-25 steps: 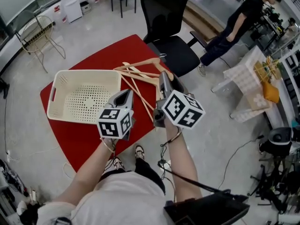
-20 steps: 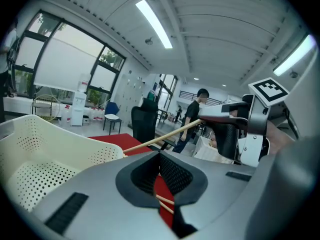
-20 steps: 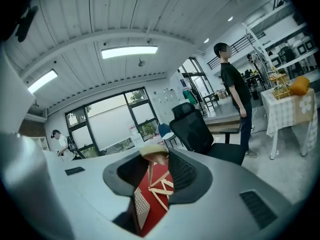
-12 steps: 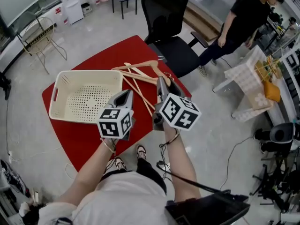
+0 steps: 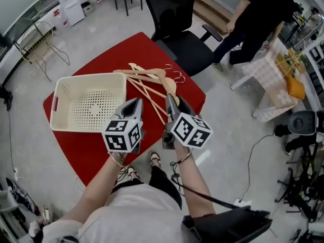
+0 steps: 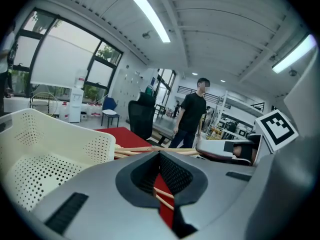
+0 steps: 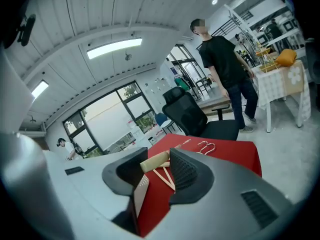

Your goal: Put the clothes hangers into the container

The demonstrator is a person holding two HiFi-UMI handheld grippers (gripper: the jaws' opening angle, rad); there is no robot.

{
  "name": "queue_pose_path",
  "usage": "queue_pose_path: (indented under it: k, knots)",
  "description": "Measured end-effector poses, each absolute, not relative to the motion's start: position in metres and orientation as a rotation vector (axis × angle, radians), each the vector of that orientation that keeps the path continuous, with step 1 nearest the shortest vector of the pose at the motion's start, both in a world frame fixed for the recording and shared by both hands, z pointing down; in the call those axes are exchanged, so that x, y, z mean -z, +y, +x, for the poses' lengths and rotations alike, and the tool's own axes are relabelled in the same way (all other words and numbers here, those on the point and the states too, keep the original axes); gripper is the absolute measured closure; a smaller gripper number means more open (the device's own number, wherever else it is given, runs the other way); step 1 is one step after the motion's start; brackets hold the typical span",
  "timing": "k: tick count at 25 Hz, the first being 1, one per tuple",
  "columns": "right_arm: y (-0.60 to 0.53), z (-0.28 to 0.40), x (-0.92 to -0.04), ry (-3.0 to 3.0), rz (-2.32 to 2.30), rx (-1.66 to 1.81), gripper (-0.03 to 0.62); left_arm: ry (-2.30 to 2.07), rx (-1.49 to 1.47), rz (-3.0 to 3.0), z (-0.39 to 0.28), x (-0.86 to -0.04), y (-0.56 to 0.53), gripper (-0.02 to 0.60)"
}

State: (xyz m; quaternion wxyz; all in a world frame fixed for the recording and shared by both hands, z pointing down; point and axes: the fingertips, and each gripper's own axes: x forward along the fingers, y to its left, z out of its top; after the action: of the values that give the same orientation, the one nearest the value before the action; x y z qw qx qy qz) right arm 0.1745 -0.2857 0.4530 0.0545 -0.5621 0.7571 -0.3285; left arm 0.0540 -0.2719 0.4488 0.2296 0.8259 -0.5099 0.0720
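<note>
Hangers (image 5: 147, 78) of pale wood with metal hooks (image 5: 175, 75) lie in a loose heap on the red table (image 5: 86, 151). They rest on its far half, just beside the right wall of the white perforated basket (image 5: 91, 105). Their hooks point toward the table's far right edge and their crossbars splay toward the person. None of them is in the basket, which stands on the left half of the table with nothing inside.

The right gripper (image 5: 169, 96) hangs low over the near end of the heap, pointing away from the person. Its jaws have just been opening and stand well apart. In the right gripper view the rounded shoulder end of one hanger (image 7: 154, 162) lies across the gap at the tips, with two thin bars behind it. The pads are not pressed on it.

The left gripper (image 5: 135, 102) is held just beside the right one, over the table between basket and heap. Its jaws are parted by a narrow gap that holds nothing; only the red table and two hanger bars (image 6: 165, 199) show through it.

Beyond the table stands a black office chair (image 5: 177, 29), and a person in black (image 5: 258, 14) walks past on the far right. A wire chair (image 5: 35, 42) stands at the far left.
</note>
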Motion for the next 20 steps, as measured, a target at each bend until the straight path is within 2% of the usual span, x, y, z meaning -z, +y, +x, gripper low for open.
queue_pose_path:
  k: [7,20]
  knots:
    - [-0.288,0.198,-0.456,2.043,-1.66,1.169,0.459,-1.404,-0.196,2.267,0.06,-0.45,-0.272,0.581]
    - [-0.324,0.203,-0.345,1.945,-1.621,0.741,0.526,-1.47,-0.157,2.268,0.034,-0.435,-0.279,0.581]
